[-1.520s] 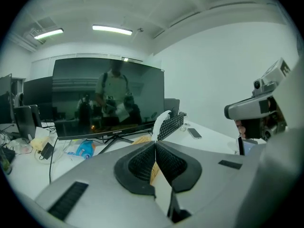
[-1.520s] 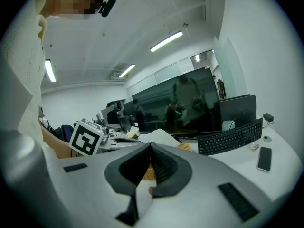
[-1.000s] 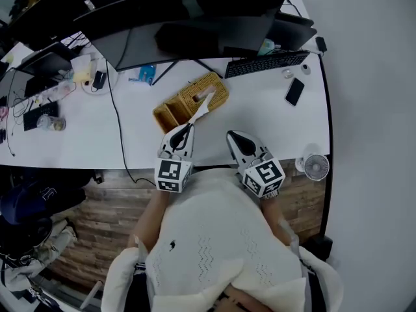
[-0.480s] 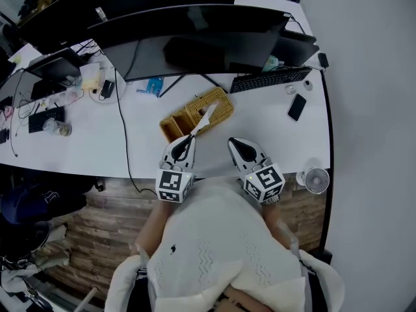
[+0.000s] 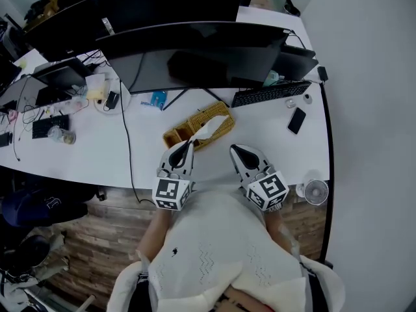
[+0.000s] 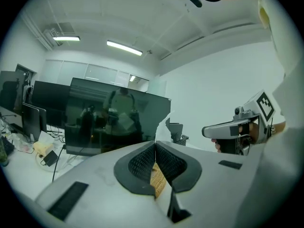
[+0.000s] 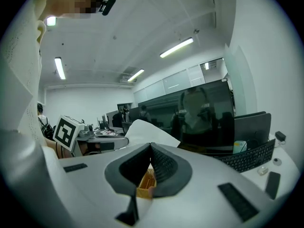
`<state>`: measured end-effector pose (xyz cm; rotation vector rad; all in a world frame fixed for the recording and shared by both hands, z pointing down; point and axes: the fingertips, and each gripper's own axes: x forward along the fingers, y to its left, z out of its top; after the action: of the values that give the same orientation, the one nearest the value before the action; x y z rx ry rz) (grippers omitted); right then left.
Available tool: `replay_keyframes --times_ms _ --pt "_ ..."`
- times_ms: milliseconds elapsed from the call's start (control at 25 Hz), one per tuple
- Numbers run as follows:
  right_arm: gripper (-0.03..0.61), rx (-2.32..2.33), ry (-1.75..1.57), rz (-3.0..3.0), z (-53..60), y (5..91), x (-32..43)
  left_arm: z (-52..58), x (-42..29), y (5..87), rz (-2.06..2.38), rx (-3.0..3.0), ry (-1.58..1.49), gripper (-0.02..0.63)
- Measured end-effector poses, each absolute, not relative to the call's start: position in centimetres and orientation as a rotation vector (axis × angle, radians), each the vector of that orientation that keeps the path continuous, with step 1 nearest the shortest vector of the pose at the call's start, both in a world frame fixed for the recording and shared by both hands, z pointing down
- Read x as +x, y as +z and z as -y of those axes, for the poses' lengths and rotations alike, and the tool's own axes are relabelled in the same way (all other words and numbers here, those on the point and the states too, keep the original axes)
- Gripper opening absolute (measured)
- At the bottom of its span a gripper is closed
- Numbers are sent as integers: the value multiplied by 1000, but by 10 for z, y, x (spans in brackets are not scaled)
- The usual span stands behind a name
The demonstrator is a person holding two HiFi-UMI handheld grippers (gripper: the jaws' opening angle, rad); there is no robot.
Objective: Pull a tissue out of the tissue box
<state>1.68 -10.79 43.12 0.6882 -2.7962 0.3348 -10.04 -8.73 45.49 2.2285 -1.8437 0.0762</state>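
**On the desk: a tissue pinched**

On the white desk (image 5: 273, 145), the woven box (image 5: 214, 114) lies in front of the monitors (image 5: 195, 44). The left hand-held gripper (image 5: 188, 143) is clamped on the tissue (image 5: 203, 131), which reaches back to the box. The right hand-held gripper (image 5: 234, 149) hovers nearby, jaws together with nothing between them.
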Motion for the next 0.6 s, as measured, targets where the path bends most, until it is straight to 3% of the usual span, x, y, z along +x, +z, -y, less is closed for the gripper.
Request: replay_keyframes --times_ms 600 --pt "2 731 259 2882 129 373 18 100 -111 390 1912 2284 -64 14"
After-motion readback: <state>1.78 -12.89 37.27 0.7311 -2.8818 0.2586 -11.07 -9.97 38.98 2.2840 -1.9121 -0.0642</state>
